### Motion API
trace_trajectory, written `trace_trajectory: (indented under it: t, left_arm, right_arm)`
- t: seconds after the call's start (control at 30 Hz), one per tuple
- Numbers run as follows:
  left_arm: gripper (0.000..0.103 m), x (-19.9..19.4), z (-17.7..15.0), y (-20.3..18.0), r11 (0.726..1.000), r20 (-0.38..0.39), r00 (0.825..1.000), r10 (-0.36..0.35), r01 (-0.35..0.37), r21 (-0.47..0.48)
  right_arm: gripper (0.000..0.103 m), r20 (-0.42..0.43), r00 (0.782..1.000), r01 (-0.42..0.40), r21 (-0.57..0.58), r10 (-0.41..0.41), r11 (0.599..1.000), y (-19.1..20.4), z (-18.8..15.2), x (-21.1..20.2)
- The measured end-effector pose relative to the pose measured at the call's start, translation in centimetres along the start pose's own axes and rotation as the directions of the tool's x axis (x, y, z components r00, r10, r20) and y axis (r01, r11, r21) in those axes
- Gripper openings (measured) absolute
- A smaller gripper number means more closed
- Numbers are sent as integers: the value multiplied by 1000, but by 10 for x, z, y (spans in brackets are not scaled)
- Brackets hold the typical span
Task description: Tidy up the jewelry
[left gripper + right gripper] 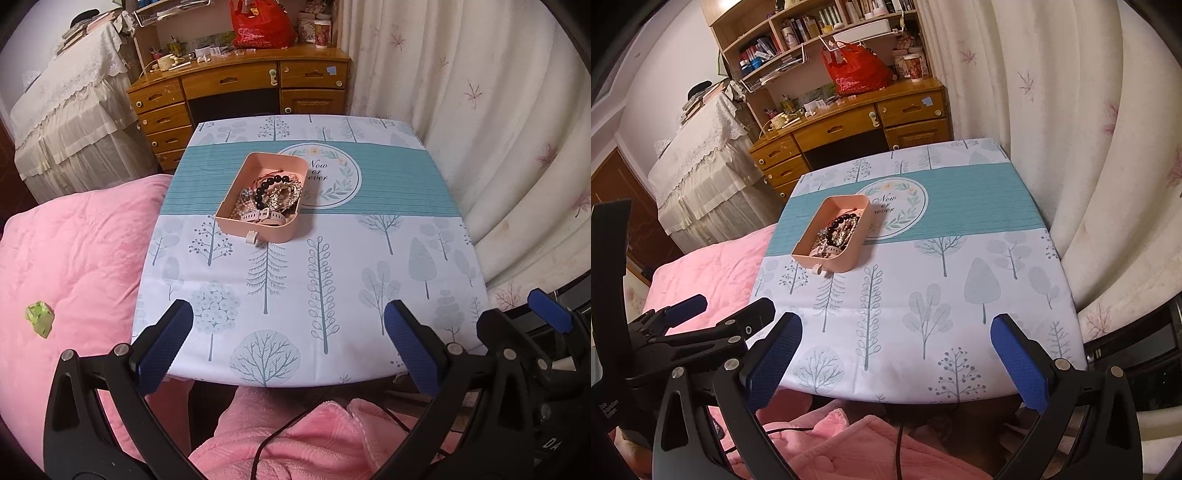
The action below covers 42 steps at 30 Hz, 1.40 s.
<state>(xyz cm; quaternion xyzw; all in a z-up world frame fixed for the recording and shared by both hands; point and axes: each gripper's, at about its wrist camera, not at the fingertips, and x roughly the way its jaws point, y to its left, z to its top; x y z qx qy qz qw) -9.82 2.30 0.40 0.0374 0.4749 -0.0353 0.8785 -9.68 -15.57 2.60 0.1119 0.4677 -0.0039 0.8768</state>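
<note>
A shallow pink box (264,194) sits open on the teal band of the table, angled slightly. Inside it lies a tangled heap of jewelry (271,197): black beads, gold chains and a pale strap, bunched toward the near end.

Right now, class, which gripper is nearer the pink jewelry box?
Left, slightly. The left gripper hangs open almost straight before the pink jewelry box; the right gripper, also open, sits further right. Neither touches it.

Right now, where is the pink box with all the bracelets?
The pink box sits on the tablecloth, far from both grippers, partly covering the left edge of the round "Now or Never" emblem in both views.
</note>
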Motion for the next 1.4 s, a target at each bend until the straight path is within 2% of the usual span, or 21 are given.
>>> trace_trajectory:
  t: [0.33, 0.97, 1.23, 1.4]
  left_arm:
    - [103, 8, -2, -3, 1000, -5, 1000, 10, -10, -4]
    - [103, 8, 2, -8, 999, -8, 999, 37, -37, 38]
    - [103, 9, 9, 5, 999, -16, 1000, 27, -26, 43]
    - [103, 17, 15, 26, 999, -31, 999, 18, -17, 36]
  right_arm:
    - [103, -2, 1000, 4, -8, -4, 1000, -6, 0, 5]
    - [103, -19, 1000, -19, 51, 20, 999, -17, -5, 13]
    - [103, -24, 1000, 3, 52, -2, 999, -7, -1, 19]
    - [103, -45, 999, 13, 48, -11, 999, 10, 8, 30]
